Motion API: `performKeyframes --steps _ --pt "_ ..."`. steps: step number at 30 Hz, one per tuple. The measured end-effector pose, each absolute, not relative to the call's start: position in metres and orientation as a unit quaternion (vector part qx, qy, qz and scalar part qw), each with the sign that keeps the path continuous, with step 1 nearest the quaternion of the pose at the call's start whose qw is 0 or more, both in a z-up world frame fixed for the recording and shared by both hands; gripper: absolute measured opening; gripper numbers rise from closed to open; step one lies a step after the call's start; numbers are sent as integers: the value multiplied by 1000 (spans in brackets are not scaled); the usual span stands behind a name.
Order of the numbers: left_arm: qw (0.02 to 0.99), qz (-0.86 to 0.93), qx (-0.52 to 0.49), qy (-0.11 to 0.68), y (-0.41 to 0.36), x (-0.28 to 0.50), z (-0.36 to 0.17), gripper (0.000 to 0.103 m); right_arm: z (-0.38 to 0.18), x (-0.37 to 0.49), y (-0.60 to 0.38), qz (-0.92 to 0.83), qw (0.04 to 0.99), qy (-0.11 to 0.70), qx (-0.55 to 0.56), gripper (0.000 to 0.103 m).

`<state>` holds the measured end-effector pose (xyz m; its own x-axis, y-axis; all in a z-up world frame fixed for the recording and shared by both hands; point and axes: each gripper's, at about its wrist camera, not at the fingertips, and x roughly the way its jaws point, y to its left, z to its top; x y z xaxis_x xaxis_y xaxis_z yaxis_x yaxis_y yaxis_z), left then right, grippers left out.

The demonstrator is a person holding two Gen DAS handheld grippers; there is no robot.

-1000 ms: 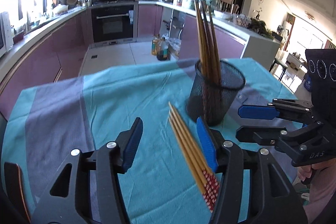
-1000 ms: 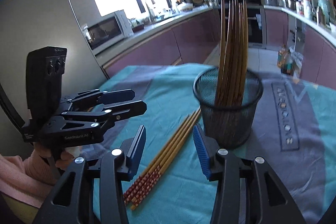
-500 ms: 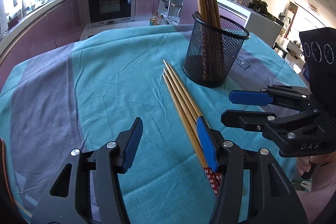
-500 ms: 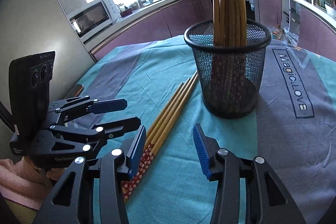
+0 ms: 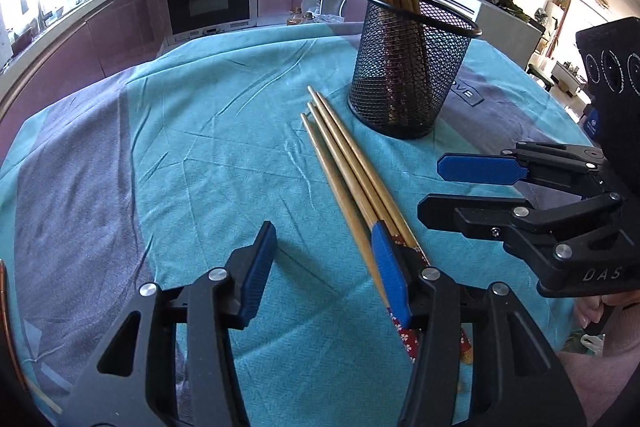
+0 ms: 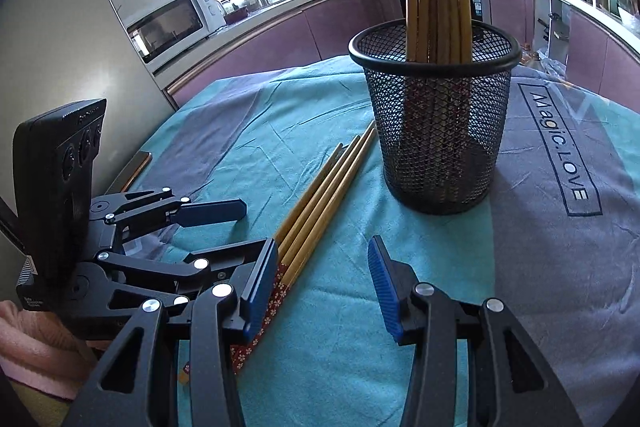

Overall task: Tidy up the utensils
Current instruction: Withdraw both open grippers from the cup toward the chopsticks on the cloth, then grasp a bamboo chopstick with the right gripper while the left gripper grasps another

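Note:
Several wooden chopsticks (image 5: 348, 167) with red patterned ends lie side by side on the teal cloth; they also show in the right wrist view (image 6: 320, 195). A black mesh holder (image 5: 408, 75) stands just beyond them with several chopsticks upright in it, also in the right wrist view (image 6: 436, 119). My left gripper (image 5: 324, 271) is open and empty, low over the cloth, its right finger over the chopsticks' patterned ends. My right gripper (image 6: 324, 287) is open and empty, its left finger beside those ends. Each gripper shows in the other's view.
The table is covered by a teal and grey cloth (image 5: 180, 147) with printed lettering (image 6: 560, 155). A thin dark object (image 6: 132, 169) lies at the table's left edge. Kitchen counters, an oven and a microwave stand behind.
Both grippers have come down and forward toward the lying chopsticks' patterned ends. Both stay open. The chopsticks and holder have not moved.

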<state>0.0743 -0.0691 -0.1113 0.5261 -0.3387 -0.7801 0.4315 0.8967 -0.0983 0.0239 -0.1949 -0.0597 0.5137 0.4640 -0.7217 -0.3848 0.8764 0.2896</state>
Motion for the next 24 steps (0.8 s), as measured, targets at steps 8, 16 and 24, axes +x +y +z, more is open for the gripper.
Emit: performKeyframes --steps 8,16,24 --pt "874 -213 53 434 -64 78 -112 39 -61 28 -182 235 872 428 19 44" --pt "871 -224 41 436 -54 83 -114 33 -69 34 -172 221 871 438 -7 38" --pt "868 -228 36 440 -50 88 -115 26 -69 33 -174 211 869 448 -21 28"
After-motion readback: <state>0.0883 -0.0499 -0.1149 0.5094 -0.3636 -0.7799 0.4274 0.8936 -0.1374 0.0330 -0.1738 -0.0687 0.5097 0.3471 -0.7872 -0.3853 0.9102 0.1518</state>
